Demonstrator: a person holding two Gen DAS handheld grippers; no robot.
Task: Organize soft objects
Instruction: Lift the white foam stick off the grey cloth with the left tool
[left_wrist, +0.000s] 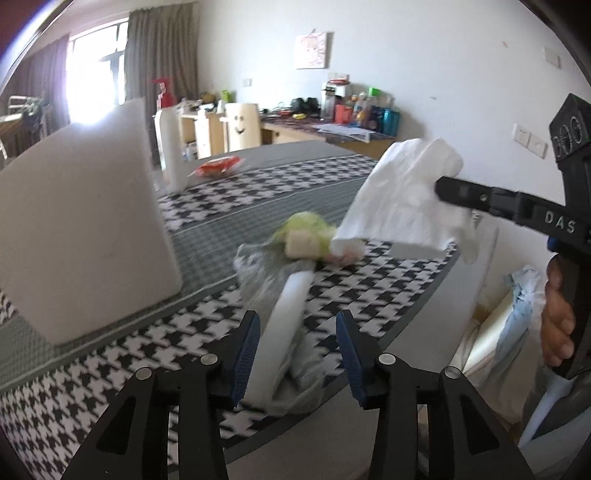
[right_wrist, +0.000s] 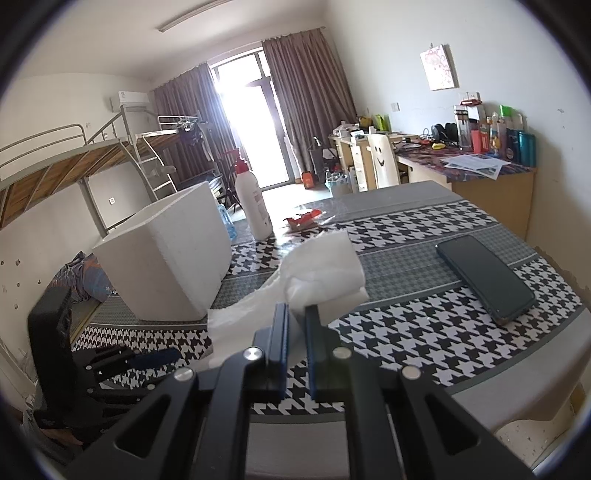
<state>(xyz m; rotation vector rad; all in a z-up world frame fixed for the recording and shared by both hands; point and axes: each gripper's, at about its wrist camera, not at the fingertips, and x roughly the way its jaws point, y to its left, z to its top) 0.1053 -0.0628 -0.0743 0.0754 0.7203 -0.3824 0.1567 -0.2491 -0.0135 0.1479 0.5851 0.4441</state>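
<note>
Over houndstooth tablecloth (right_wrist: 406, 332): right gripper (right_wrist: 295, 314) jaws pinching crumpled white cloth (right_wrist: 321, 266), left gripper (left_wrist: 295, 332) jaws apart w/ foam strip (left_wrist: 284, 317) between.

A white cloth (left_wrist: 402, 195) hangs crumpled in the air above the checked desk (left_wrist: 388, 280), to the right of the white foam box (left_wrist: 81, 236), its loose end trailing down toward the desk top. Lower, on the desk right of the box, lies a grey plastic bag (left_wrist: 266, 280) with a white curved strip (left_wrist: 284, 314) across it. At the bag's far end, farther from the box, sits a blurred heap of yellow-green soft stuff (left_wrist: 306, 229) with a pale block in it.
</note>
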